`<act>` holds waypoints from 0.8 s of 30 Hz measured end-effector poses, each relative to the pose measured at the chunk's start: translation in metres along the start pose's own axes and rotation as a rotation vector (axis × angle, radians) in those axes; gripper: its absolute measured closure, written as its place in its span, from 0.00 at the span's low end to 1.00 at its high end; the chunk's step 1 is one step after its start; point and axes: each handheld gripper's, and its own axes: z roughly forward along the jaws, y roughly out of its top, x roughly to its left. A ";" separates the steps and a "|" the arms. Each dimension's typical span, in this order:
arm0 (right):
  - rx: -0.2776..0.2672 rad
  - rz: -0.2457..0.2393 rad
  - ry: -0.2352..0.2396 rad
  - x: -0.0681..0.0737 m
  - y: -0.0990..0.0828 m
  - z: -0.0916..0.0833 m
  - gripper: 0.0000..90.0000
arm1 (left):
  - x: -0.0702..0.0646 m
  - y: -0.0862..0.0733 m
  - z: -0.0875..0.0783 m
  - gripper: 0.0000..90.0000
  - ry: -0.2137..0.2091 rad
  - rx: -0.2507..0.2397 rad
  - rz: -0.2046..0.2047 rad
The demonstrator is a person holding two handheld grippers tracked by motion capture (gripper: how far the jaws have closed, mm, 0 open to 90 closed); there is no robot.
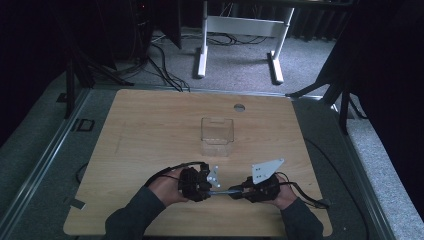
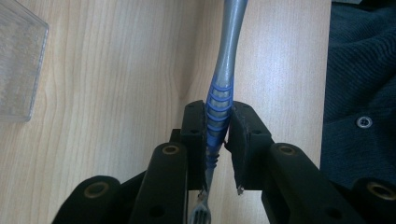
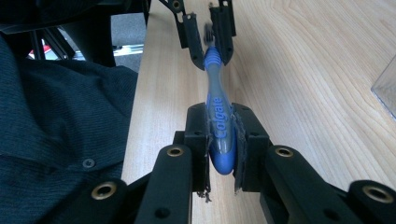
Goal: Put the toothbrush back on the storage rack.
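Observation:
A blue and grey toothbrush (image 1: 220, 191) hangs level just above the wooden table (image 1: 150, 130) near its front edge, held between both grippers. My left gripper (image 1: 212, 189) is shut on its blue ribbed neck (image 2: 218, 100), and the bristle head (image 2: 200, 212) reaches back between the jaws. My right gripper (image 1: 234, 193) is shut on the blue handle end (image 3: 223, 135) with its white lettering. In the right gripper view the left gripper (image 3: 210, 56) faces me from the brush's far end.
A clear plastic box (image 1: 217, 135) stands empty at the table's middle, beyond both grippers; its corner shows in the gripper views (image 2: 18, 60) (image 3: 387, 88). A round grommet (image 1: 239, 107) sits near the far edge. The person's dark sleeves (image 1: 135, 212) lie along the front edge.

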 end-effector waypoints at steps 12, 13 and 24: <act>0.000 0.008 -0.039 0.001 -0.001 -0.005 0.87 | 0.007 -0.006 -0.013 0.67 0.032 -0.067 -0.090; 0.000 0.008 -0.039 0.001 -0.001 -0.005 0.87 | 0.007 -0.006 -0.013 0.67 0.032 -0.067 -0.090; 0.004 0.041 -0.111 -0.001 -0.003 -0.011 0.87 | 0.013 -0.022 -0.032 0.64 0.061 -0.178 -0.179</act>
